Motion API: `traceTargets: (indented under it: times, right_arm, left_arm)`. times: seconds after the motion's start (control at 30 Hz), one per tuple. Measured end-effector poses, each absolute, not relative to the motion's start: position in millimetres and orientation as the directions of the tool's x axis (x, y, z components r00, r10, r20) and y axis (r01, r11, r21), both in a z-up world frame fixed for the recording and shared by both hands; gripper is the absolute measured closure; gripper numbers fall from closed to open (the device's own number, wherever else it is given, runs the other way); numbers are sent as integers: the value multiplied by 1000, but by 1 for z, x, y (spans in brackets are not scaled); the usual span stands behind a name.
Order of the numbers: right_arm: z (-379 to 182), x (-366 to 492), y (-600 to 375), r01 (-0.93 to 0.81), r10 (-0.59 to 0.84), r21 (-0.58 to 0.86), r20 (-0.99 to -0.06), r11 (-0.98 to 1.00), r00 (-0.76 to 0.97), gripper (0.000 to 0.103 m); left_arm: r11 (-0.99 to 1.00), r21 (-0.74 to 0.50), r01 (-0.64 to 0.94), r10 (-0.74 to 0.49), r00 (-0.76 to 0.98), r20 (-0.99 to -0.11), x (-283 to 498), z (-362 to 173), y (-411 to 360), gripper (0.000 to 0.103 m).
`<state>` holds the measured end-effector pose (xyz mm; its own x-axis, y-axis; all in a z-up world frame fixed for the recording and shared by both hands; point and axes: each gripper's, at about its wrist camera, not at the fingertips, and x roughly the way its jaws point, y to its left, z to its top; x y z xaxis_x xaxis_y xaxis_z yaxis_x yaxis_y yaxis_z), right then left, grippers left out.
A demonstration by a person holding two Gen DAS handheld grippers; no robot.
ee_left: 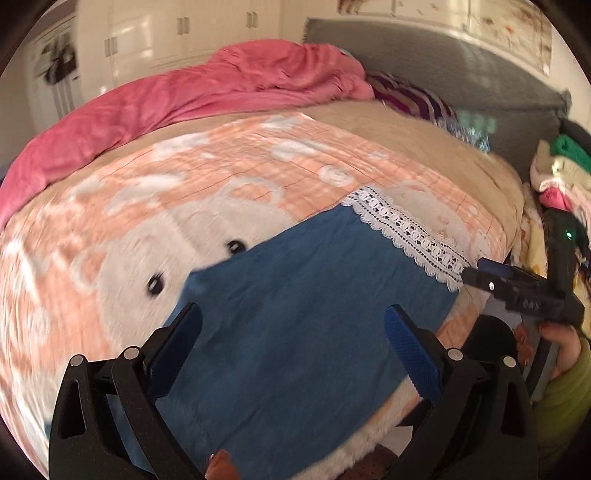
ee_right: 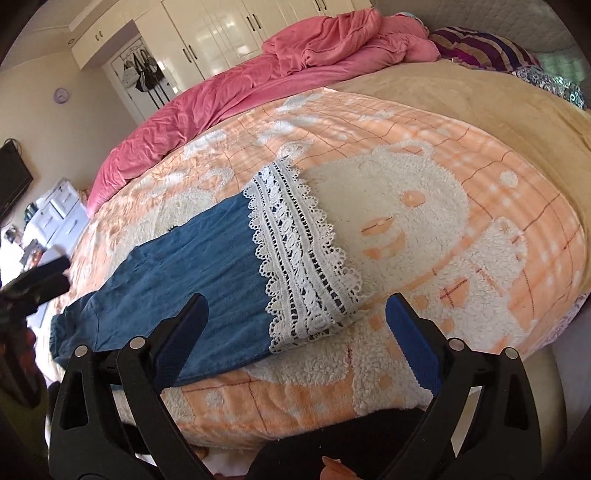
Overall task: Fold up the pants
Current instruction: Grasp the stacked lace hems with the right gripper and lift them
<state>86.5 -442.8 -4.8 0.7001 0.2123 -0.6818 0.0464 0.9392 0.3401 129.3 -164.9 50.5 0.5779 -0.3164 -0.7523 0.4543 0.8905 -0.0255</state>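
The blue pants (ee_right: 192, 266) with a white lace cuff (ee_right: 303, 258) lie flat on a peach bear blanket (ee_right: 424, 221) across the bed. Behind it lie a tan cover (ee_right: 480, 107), a pink duvet (ee_right: 229, 99) and white wardrobes (ee_right: 221, 33). Left tool (ee_left: 293, 350) and right tool (ee_right: 297, 339) hover spread, gripping nothing.

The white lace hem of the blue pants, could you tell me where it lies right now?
In the right wrist view the lace hem lies mid-frame on the peach bear blanket, right of the blue pants.

Blue pants (ee_right: 192, 273) – folded flat on blanket, white lace hem (layered) at far end.
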Motion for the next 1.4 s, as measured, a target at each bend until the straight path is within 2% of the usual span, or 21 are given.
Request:
traceTargets:
  times: [0.1,0.3,0.4,0.5,0.53,0.63,0.93,0.97,1.0,1.07,1.17,1.23,1.27,1.33,1.4]
  right_arm:
    - [-10,92,-446,58,223,363,-683,930,696,12]
    - [-20,98,-450,77,250,407,-689,910,680,12]
    - [-23,100,-451,76,267,428,-682,901,680,12]
    - [-26,101,-452,54,308,460,-673,886,672,28]
    - [-26,101,-451,48,316,464,-672,885,670,37]
    - [-25,101,-451,25,345,484,-657,875,670,48]
    - [-38,107,-466,62,416,609,-608,790,676,51]
    - [-38,107,-466,64,416,612,-606,788,679,56]
    - [-38,106,-467,65,417,615,-605,786,679,58]
    - [-40,107,-470,74,425,635,-595,769,682,72]
    - [-42,108,-471,76,439,653,-586,754,681,76]
    - [-42,110,-469,61,449,655,-581,754,679,79]
    - [-41,111,-468,57,452,653,-581,755,677,82]
    - [-39,112,-464,37,462,651,-575,758,675,85]
    - [-34,111,-457,18,446,627,-574,779,687,86]
  left_arm:
    - [853,-13,522,-342,540,-769,154,50,-196,5]
    - [803,62,593,-303,496,-814,212,29,-249,5]
    - [784,47,619,-320,467,-825,236,17,-262,5]
    - [763,11,646,-341,418,-842,261,3,-275,5]
    - [754,13,656,-346,414,-842,267,-1,-280,5]
    - [713,-44,700,-423,380,-822,278,-5,-290,5]
    - [605,-190,773,-511,194,-837,302,-38,-314,7]
    - [595,-205,777,-519,177,-836,303,-40,-314,14]
    - [583,-221,782,-535,165,-828,305,-41,-315,27]
    - [558,-265,786,-572,135,-809,310,-42,-316,29]
    - [529,-347,774,-612,66,-788,318,-48,-317,31]
    - [533,-367,762,-614,50,-788,320,-53,-318,42]
    - [527,-382,759,-619,34,-785,319,-54,-318,51]
    - [538,-390,748,-617,33,-786,320,-54,-317,59]
    - [557,-383,737,-613,54,-788,320,-52,-314,76]
